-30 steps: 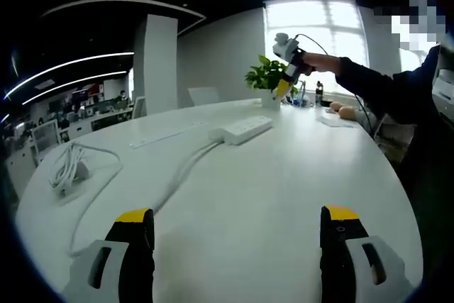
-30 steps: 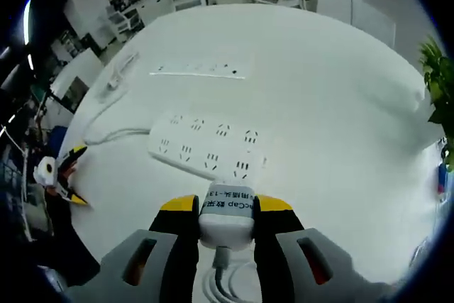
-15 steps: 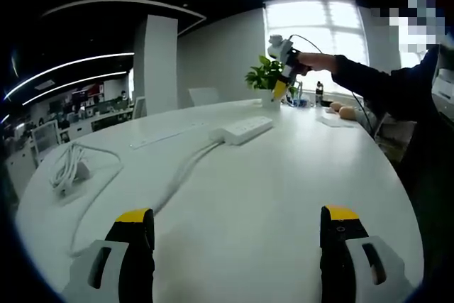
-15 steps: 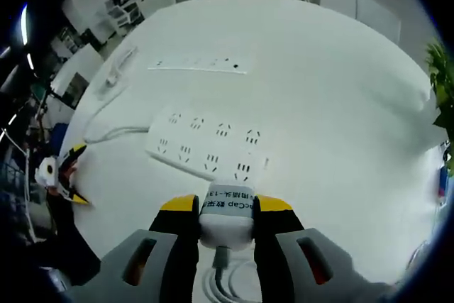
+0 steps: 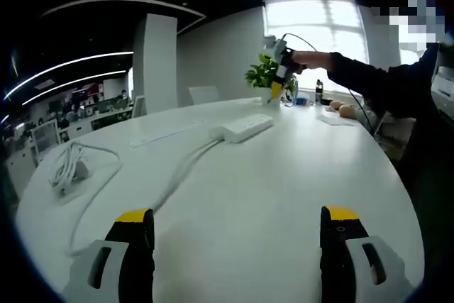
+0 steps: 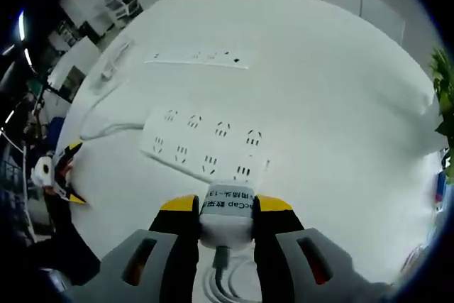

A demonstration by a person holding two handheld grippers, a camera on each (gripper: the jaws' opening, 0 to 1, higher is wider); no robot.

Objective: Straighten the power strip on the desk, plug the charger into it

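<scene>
Your right tool point(image 6: 225, 207) is clenched on the white charger point(image 6: 227, 212), holding it just above the near edge of the white power strip point(image 6: 206, 149), which lies flat on the white table point(image 6: 319, 83) with its cord running off to the left. Your left tool point(image 5: 237, 228) hangs released, jaws wide apart, low over the near part of the table, well apart from the power strip point(image 5: 240, 128). A second, slimmer strip point(image 6: 198, 58) lies beyond the first.
</scene>
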